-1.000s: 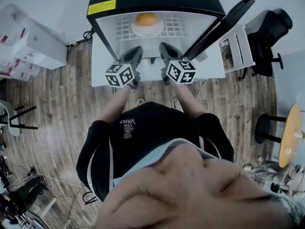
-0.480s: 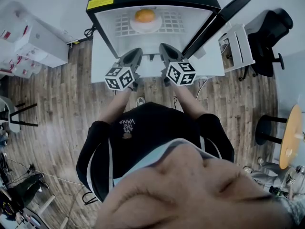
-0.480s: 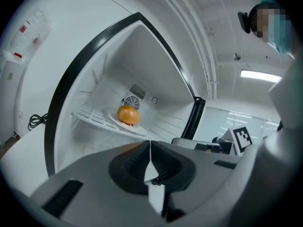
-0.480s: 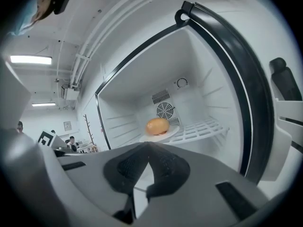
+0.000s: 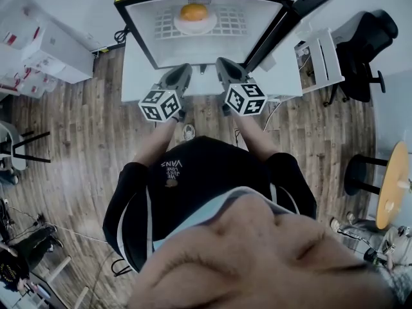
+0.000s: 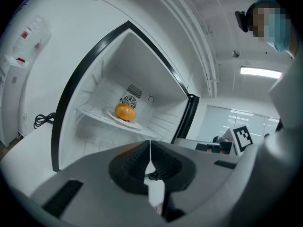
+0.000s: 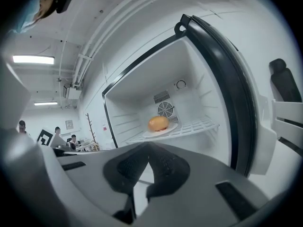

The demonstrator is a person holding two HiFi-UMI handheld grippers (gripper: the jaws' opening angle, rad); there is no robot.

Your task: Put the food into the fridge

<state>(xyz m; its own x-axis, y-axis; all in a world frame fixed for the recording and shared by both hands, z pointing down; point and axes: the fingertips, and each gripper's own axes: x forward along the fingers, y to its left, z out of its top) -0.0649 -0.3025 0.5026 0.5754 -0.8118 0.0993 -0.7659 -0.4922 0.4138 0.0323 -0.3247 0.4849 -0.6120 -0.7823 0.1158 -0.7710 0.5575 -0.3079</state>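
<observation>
Lying inside the fridge (image 5: 261,18), food (image 5: 194,11) well beyond left tongs (image 5: 187,67), right tongs (image 5: 221,62).

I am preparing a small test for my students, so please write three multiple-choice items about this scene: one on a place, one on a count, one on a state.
1. Where does the round orange food lie?
A. on the wooden floor
B. on a white plate inside the fridge
C. on the black chair

2. How many food items show inside the fridge?
A. one
B. two
C. four

3. In what state is the fridge door?
A. shut
B. taken off
C. open

Right letters:
1. B, since both gripper views show the food on the plate on the wire shelf.
2. A, since the shelf carries only this one item.
3. C, since the door stands swung aside and the white inside is in full view.
</observation>
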